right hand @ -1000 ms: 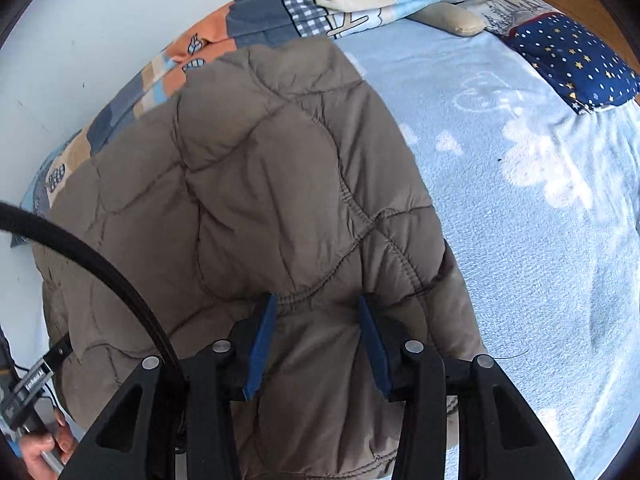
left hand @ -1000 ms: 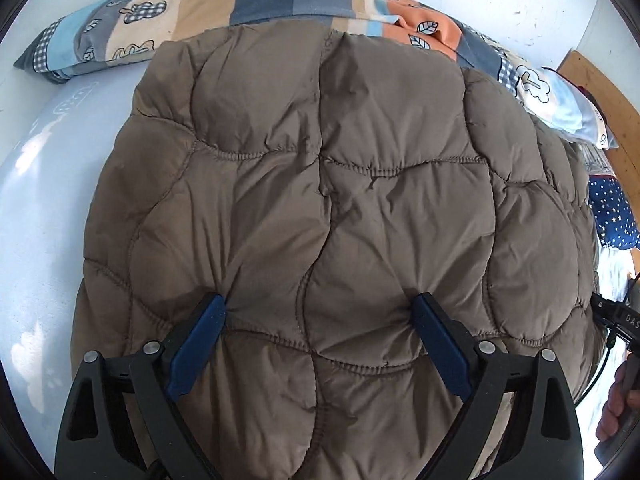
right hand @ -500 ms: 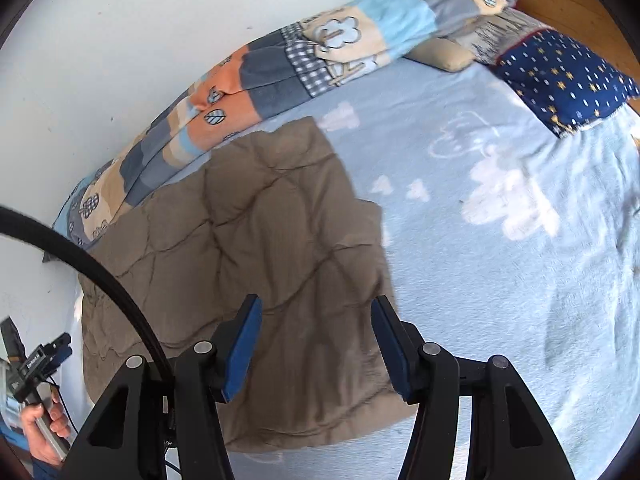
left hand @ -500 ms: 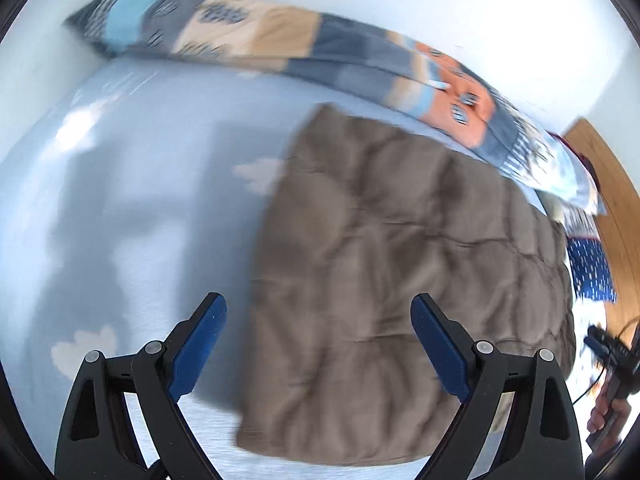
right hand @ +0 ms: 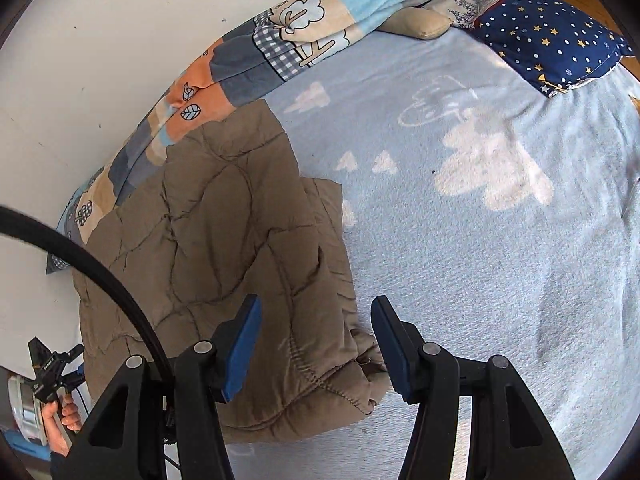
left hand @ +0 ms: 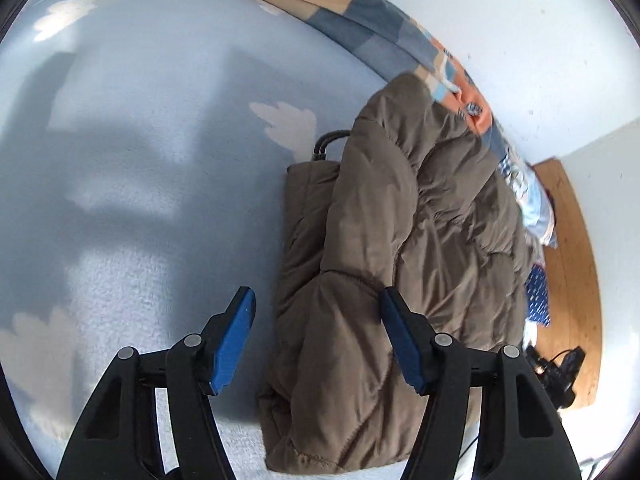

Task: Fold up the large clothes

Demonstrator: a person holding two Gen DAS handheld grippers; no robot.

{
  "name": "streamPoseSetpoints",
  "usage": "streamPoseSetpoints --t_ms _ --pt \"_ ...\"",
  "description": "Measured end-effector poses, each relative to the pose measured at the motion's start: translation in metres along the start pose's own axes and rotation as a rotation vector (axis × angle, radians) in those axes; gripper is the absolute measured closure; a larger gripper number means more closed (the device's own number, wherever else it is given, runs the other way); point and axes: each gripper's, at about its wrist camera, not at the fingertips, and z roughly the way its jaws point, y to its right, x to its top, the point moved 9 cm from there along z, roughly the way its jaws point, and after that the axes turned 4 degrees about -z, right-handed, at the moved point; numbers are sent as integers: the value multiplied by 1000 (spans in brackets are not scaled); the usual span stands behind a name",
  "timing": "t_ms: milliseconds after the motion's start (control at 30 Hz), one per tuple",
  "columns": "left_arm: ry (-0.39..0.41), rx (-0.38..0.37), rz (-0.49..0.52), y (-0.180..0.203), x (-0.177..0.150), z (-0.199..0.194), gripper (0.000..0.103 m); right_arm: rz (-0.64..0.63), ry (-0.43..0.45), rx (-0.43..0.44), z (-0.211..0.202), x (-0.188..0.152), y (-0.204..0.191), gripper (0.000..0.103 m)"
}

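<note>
Both grippers have pulled back off the brown quilted jacket (left hand: 400, 248), which now lies folded lengthwise on the blue cloud blanket (left hand: 140, 160) against the patchwork quilt (right hand: 248, 60). Left gripper (left hand: 316, 320), jaws just narrowed, straddles the near end untouched; right gripper (right hand: 316, 332) hangs released over the cuff corner, probably lining up a crosswise fold.
</note>
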Motion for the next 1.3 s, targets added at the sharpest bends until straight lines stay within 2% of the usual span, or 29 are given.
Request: streamPoseSetpoints --t_ms 200,400,567,700,767,933,1133,1200,1300 --pt "-66 -4 5 -9 7 29 44 -16 -15 -4 6 -4 6 42" --pt "-130 14 66 7 6 65 43 -37 -16 0 8 -3 4 41" --pt "-172 -39 64 8 12 70 43 -55 -35 14 17 -3 4 38" --pt "-202 -82 44 5 14 73 42 -58 -41 70 22 -2 5 32" --pt "-215 -83 50 5 16 73 42 -69 -43 93 25 1 8 29" --pt "-243 -78 79 8 21 75 42 -2 -78 231 40 8 19 24" --pt "-256 -64 109 29 44 90 40 28 -121 332 72 9 19 15" --pt "-258 -72 115 32 40 90 39 28 -134 344 86 12 20 9" --pt "-263 -85 127 31 43 95 39 35 -150 409 101 17 17 5"
